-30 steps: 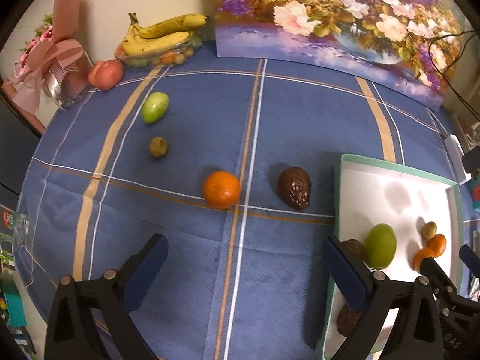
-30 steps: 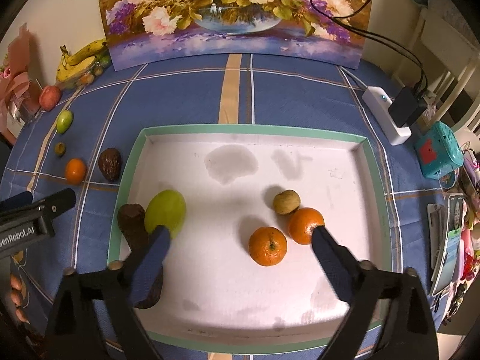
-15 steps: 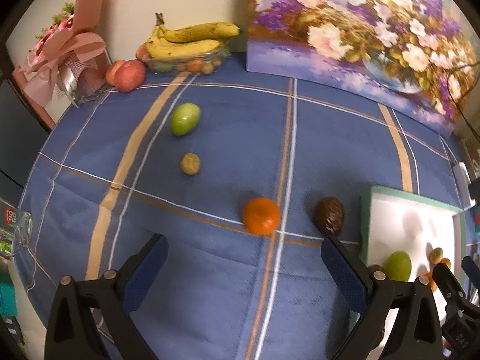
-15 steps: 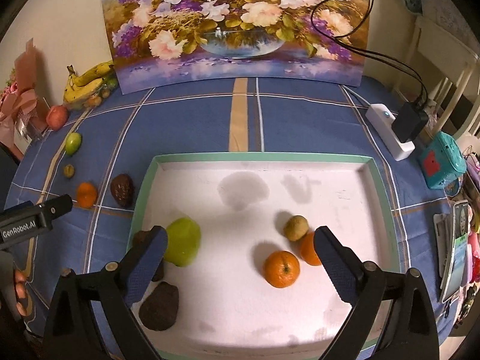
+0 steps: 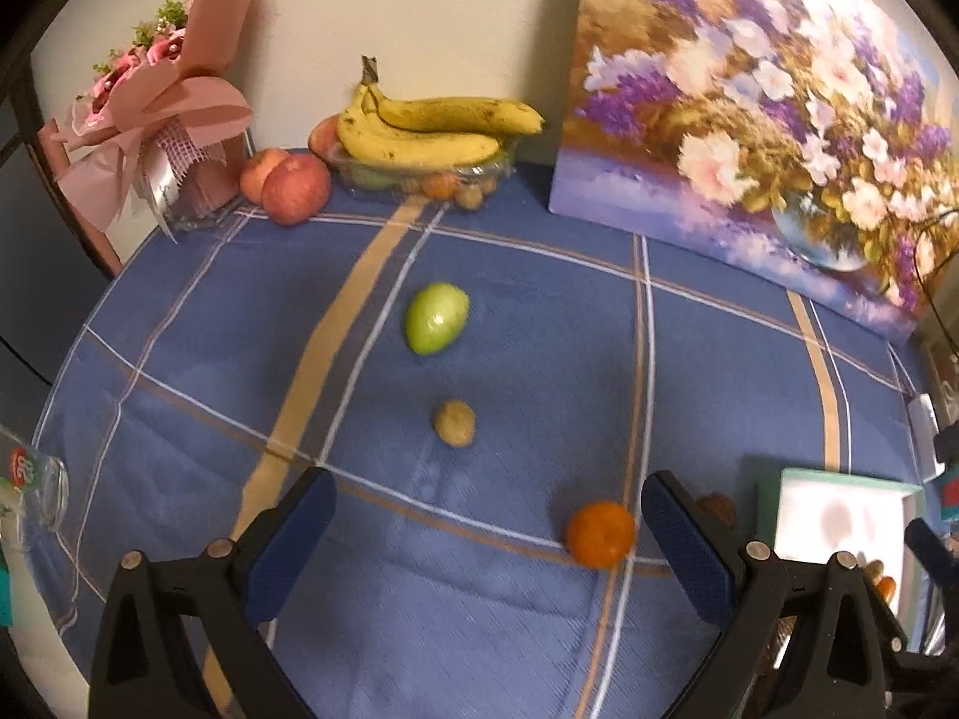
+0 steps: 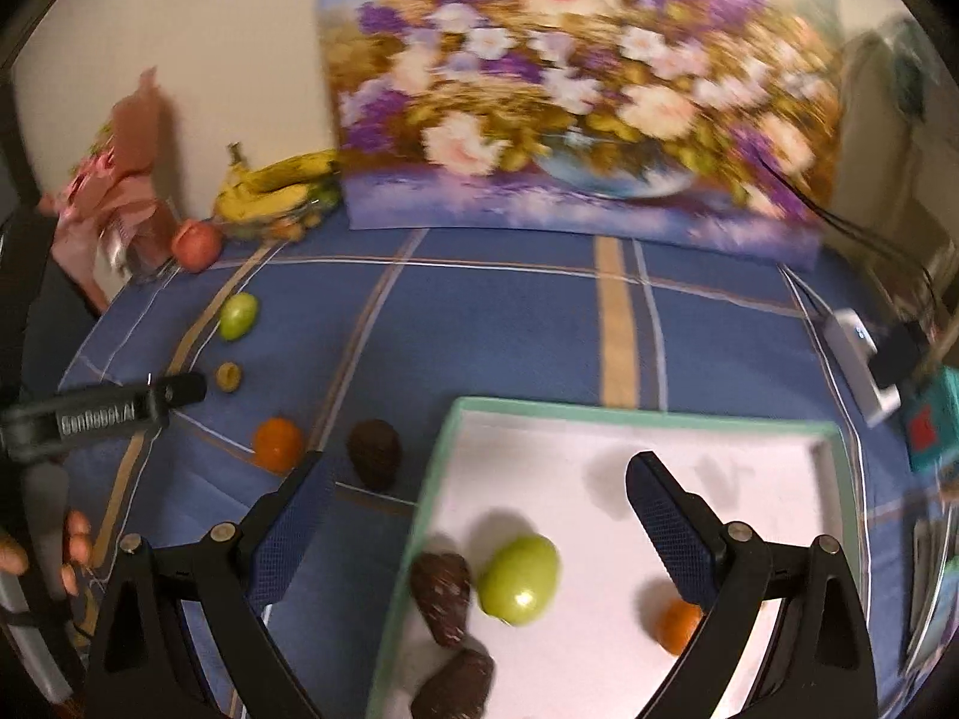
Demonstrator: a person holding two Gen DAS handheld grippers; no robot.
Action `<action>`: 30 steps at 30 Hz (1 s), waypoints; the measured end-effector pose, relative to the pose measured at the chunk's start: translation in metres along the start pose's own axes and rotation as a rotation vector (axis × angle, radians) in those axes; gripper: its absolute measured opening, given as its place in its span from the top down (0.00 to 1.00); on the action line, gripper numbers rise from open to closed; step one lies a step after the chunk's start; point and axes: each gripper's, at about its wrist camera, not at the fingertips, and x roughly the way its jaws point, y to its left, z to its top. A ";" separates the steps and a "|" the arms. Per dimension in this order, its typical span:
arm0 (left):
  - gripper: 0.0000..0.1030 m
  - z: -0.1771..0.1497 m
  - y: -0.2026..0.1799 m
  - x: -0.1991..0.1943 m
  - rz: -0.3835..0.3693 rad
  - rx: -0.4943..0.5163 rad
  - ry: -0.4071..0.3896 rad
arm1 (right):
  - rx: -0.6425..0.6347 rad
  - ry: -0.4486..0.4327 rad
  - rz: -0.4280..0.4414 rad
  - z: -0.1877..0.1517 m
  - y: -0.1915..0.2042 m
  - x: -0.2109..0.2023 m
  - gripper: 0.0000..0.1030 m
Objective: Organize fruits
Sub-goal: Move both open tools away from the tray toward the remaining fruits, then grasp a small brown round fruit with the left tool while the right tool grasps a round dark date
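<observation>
On the blue cloth lie a green fruit, a small brown fruit, an orange and a dark brown fruit. My left gripper is open above the cloth, with the small brown fruit just ahead between its fingers and the orange by its right finger. The white tray holds a green fruit, two dark brown fruits and an orange. Open and empty, my right gripper hovers over the tray's left edge.
At the back stand a flower painting, a clear tub with bananas, two apples and a pink bouquet. A white power strip and a teal box sit right of the tray. A hand holds the left gripper.
Both grippers have swung left and tilted up. In the left view the loose fruits have slid right and nearer; the tray has moved to the right edge. The right view now reaches the cloth left of the tray.
</observation>
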 end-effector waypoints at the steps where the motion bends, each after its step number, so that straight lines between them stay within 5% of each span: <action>1: 0.00 0.002 0.004 0.001 -0.001 -0.006 -0.003 | -0.002 0.007 0.003 0.003 0.003 0.003 0.05; 10: 0.00 0.026 0.023 0.015 -0.081 -0.055 -0.008 | 0.007 -0.033 0.043 0.028 0.029 0.005 0.05; 16: 0.02 0.031 0.023 0.035 -0.066 -0.042 0.012 | 0.054 -0.066 0.052 0.040 0.028 0.009 0.05; 24: 0.13 0.030 0.025 0.065 -0.070 -0.043 0.059 | 0.095 -0.006 0.113 0.039 0.032 0.038 0.05; 30: 0.25 0.027 0.031 0.083 -0.079 -0.065 0.087 | 0.109 0.073 0.106 0.032 0.033 0.066 0.37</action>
